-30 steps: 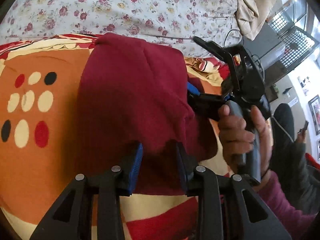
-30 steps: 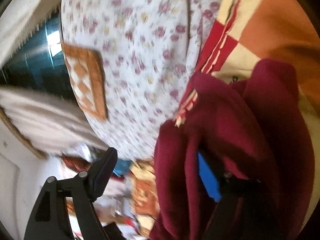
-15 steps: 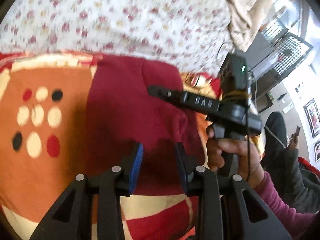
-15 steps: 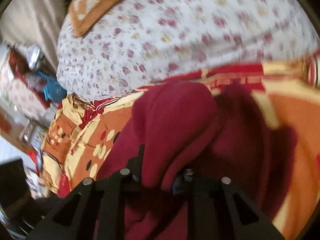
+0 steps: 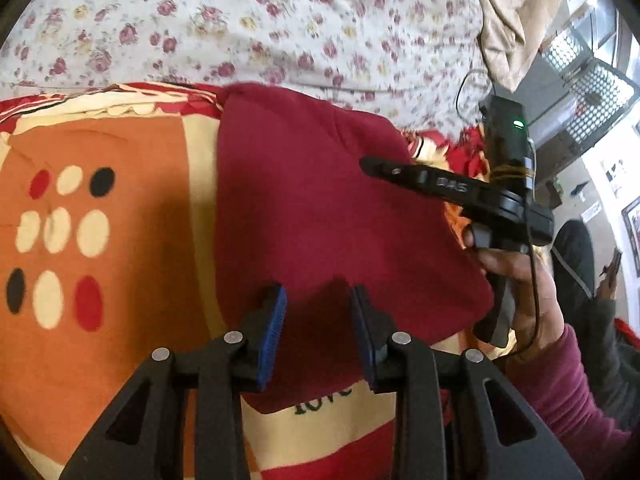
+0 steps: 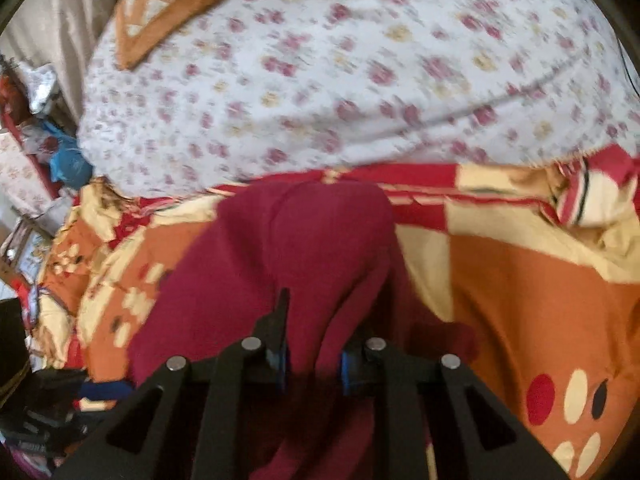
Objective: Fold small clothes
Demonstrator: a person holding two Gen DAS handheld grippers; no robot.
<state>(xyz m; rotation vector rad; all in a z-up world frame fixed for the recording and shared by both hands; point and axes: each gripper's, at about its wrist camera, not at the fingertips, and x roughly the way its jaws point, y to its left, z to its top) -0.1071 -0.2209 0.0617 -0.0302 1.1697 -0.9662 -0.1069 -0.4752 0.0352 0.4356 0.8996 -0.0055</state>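
Folding step underway: dark red knit garment [image 5: 320, 208] lies doubled mid-bed on the orange patterned bedspread [image 5: 120, 240]. Left hand-held gripper [image 5: 318, 320] open over its near hem; right hand-held gripper [image 6: 312, 344] pinches a fabric ridge. Next: lay ridge flat, release.

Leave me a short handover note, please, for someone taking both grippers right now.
Left gripper: jaws apart, straddling the near edge of the maroon garment, not clamping it.
Right gripper: a ridge of the same cloth rises between its jaws; the blur hides whether it is pinched.
Garment: lies on the orange patterned blanket, already doubled into a compact shape; the floral sheet lies beyond it.
Done: at least one fold appears to be in.
Left: probably free the right gripper, flatten the raised ridge, then make any last fold.
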